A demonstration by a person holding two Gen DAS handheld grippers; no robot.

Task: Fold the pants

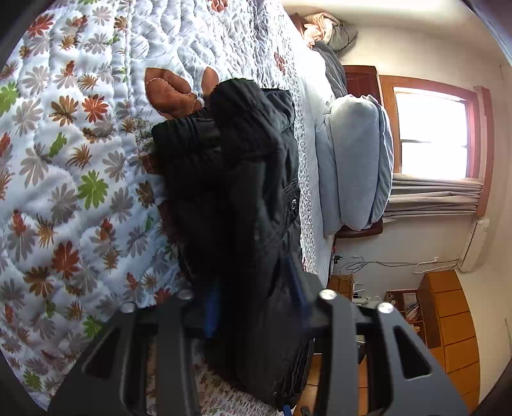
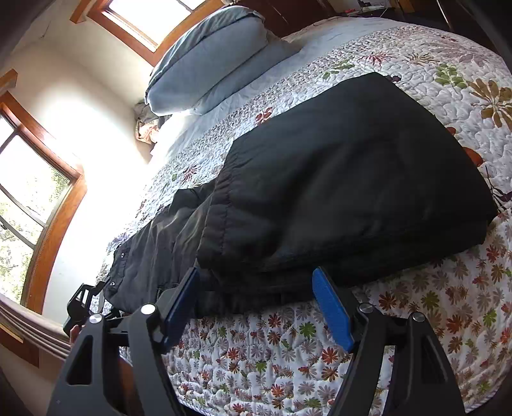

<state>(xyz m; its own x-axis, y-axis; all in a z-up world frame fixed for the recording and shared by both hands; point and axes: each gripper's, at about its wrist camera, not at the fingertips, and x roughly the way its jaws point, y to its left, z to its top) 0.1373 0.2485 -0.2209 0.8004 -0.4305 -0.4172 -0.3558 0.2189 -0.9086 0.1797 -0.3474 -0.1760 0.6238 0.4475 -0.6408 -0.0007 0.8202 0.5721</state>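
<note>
Black pants (image 2: pixel 336 179) lie on a floral quilt (image 2: pixel 288 352), partly folded, one layer lying over the other. In the left wrist view the pants (image 1: pixel 249 192) fill the space between my left gripper's blue pads (image 1: pixel 211 307); my left gripper (image 1: pixel 256 307) is shut on the waist end of the fabric. In the right wrist view my right gripper (image 2: pixel 256 300) is open, its blue pads (image 2: pixel 332 313) apart, just in front of the near edge of the pants without holding them. My left gripper (image 2: pixel 80 304) shows at the far left there.
Light blue folded bedding (image 2: pixel 208 57) lies at the head of the bed. Windows with wooden frames (image 2: pixel 48 179) are on the wall behind. A wooden dresser (image 1: pixel 448 320) and cables stand beside the bed. A bundle of clothes (image 1: pixel 329 28) sits at the far corner.
</note>
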